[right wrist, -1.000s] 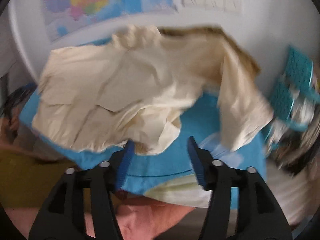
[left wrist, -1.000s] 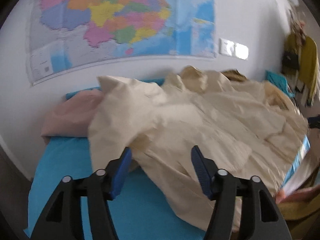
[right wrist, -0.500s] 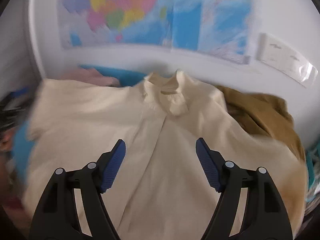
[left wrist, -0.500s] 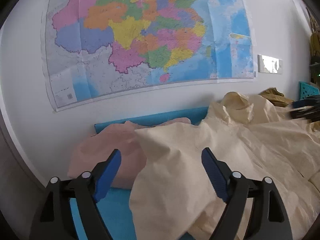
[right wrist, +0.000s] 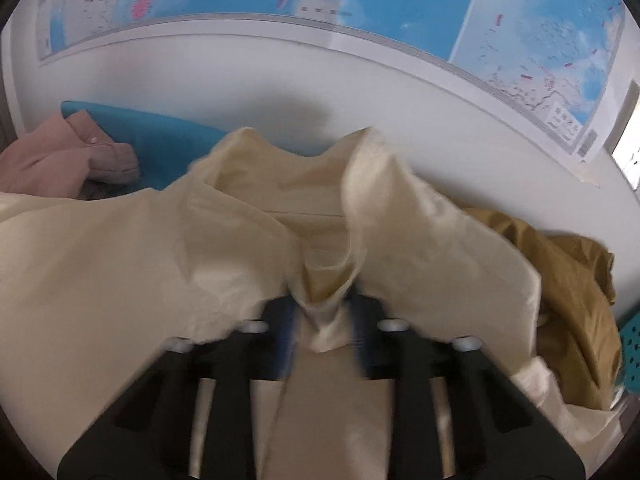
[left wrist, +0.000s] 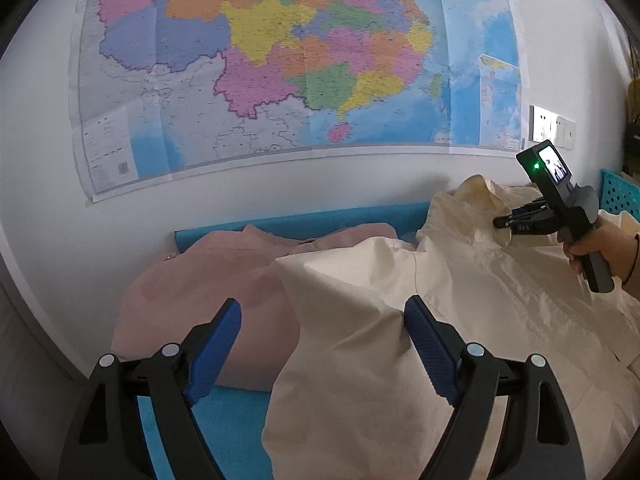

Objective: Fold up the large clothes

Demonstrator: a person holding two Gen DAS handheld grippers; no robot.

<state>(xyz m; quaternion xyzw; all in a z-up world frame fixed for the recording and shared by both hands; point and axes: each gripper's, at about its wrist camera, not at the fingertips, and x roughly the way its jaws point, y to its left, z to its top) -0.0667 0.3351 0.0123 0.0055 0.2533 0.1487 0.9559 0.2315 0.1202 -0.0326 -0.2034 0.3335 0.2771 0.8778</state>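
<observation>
A large cream jacket lies spread on the blue bed, collar toward the wall. My left gripper hovers open over the jacket's left shoulder corner, and nothing is between its fingers. My right gripper sits at the front of the collar, its jaws closing with a bunch of cream fabric pinched between the blue pads. In the left wrist view the right gripper shows at the far right, held by a hand.
A pink garment lies at the left against the wall. A brown garment is bunched to the right of the jacket. A teal basket stands at the far right. A large map hangs on the wall close behind the bed.
My right gripper swept in over the jacket to the collar and its jaws came together on the fabric. My left gripper moved in toward the jacket's left shoulder and opened wider.
</observation>
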